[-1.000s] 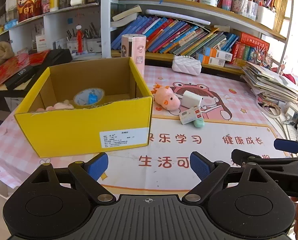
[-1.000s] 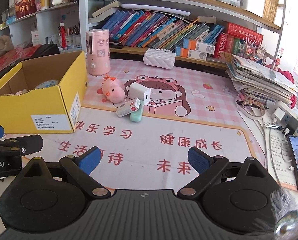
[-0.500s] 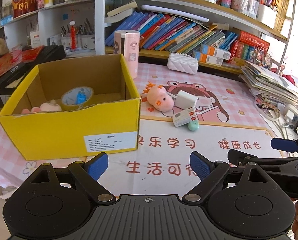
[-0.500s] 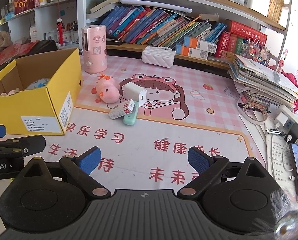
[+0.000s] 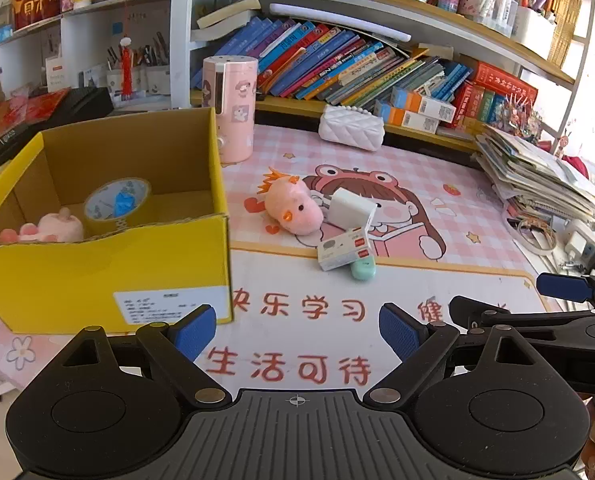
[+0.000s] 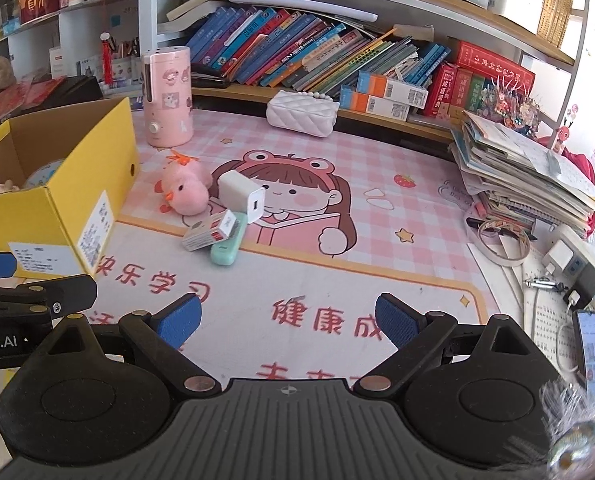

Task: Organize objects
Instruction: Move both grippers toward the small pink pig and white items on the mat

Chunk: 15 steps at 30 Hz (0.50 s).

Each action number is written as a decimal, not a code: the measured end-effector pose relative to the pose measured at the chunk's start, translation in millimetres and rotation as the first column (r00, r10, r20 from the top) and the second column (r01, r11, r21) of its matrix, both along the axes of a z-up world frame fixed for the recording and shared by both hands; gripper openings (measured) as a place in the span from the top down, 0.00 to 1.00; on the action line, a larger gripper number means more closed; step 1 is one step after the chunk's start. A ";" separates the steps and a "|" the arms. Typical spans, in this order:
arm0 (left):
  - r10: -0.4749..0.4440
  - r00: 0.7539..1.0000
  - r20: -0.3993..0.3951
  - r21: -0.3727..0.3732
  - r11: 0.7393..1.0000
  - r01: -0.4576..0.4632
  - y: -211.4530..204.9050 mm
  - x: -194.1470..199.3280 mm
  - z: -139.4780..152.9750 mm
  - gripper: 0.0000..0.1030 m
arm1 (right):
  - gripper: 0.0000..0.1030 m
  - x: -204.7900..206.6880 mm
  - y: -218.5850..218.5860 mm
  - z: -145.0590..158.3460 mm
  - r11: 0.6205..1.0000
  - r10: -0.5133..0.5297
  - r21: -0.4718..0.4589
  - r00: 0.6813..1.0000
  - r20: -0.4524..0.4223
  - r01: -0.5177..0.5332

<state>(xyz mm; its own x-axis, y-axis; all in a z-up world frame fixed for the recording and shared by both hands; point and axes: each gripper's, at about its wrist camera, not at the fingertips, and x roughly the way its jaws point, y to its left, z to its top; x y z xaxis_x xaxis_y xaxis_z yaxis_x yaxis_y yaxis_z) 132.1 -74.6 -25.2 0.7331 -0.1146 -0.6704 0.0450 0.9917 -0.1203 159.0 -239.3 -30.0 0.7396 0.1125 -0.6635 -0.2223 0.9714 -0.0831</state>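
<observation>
Both empty, jaws spread wide — left hand-held gripper [image 5: 296,326] by the yellow cardboard box [image 5: 97,272], right hand-held gripper [image 6: 285,320] above the counter [image 6: 377,280].

Bright daylight pours in from the right, blowing that edge out white. Fisheye bends the shelves [image 5: 377,20]; everything stays sharp, shadows soft.

"生活可待" on the mat [image 5: 377,288]
</observation>
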 end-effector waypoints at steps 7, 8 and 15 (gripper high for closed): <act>0.026 1.000 -0.003 -0.001 1.000 -0.026 -11.7 14.9 -2.0 0.12 | 0.08 21.0 -9.5 -1.1 1.000 0.022 -0.004 1.000 -0.007 -0.022; 0.030 1.000 -0.004 0.000 1.000 -0.030 -13.1 16.6 -2.0 0.12 | 0.08 23.7 -10.7 -1.3 1.000 0.025 -0.004 1.000 -0.008 -0.026; 0.054 0.999 -0.002 0.019 0.998 -0.054 -23.7 26.7 -2.5 0.14 | 0.10 43.6 -18.0 -2.8 0.998 0.060 0.020 0.998 -0.013 -0.060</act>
